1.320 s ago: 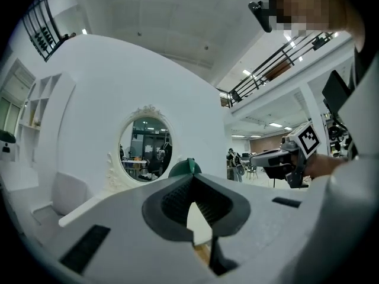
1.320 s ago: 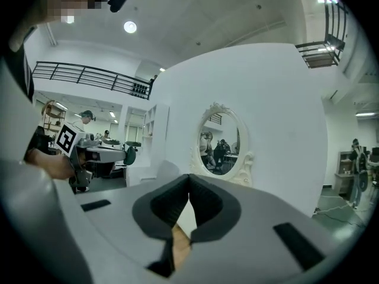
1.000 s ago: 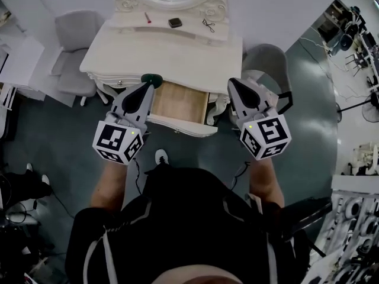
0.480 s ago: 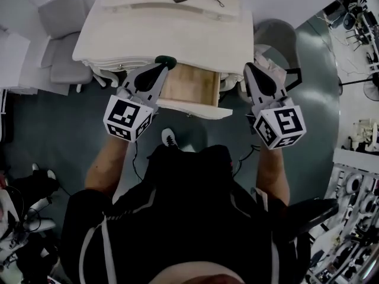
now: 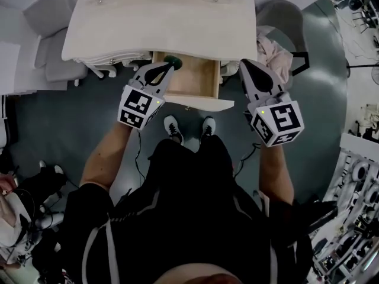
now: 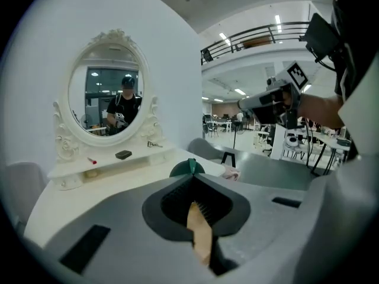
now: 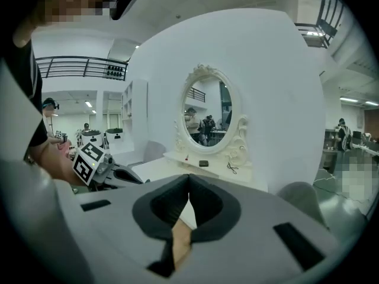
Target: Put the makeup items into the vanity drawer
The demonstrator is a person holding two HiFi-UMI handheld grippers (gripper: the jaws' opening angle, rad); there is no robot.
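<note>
The vanity drawer (image 5: 201, 78) stands pulled open under the white table (image 5: 160, 31), its wooden bottom bare. My left gripper (image 5: 170, 64) is shut on a dark green round makeup item (image 5: 174, 60), held over the drawer's back left corner. The same green item (image 6: 188, 167) pokes out past the closed jaws in the left gripper view. My right gripper (image 5: 245, 64) hangs beside the drawer's right edge, shut with nothing in it (image 7: 188, 177). On the vanity's raised shelf lie a red lipstick (image 6: 92, 160), a black compact (image 6: 123, 154) and an eyelash curler (image 6: 155, 144).
A grey chair (image 5: 50, 22) stands left of the vanity. Another chair with a pink cloth (image 5: 273, 47) on it stands at the right. The person's shoes (image 5: 173, 129) are just in front of the drawer. An oval mirror (image 6: 109, 99) rises behind the shelf.
The left gripper has carried the green item from the drawer's left front corner to over the drawer's inside. The head view has tipped down, so the vanity sits higher in frame.
</note>
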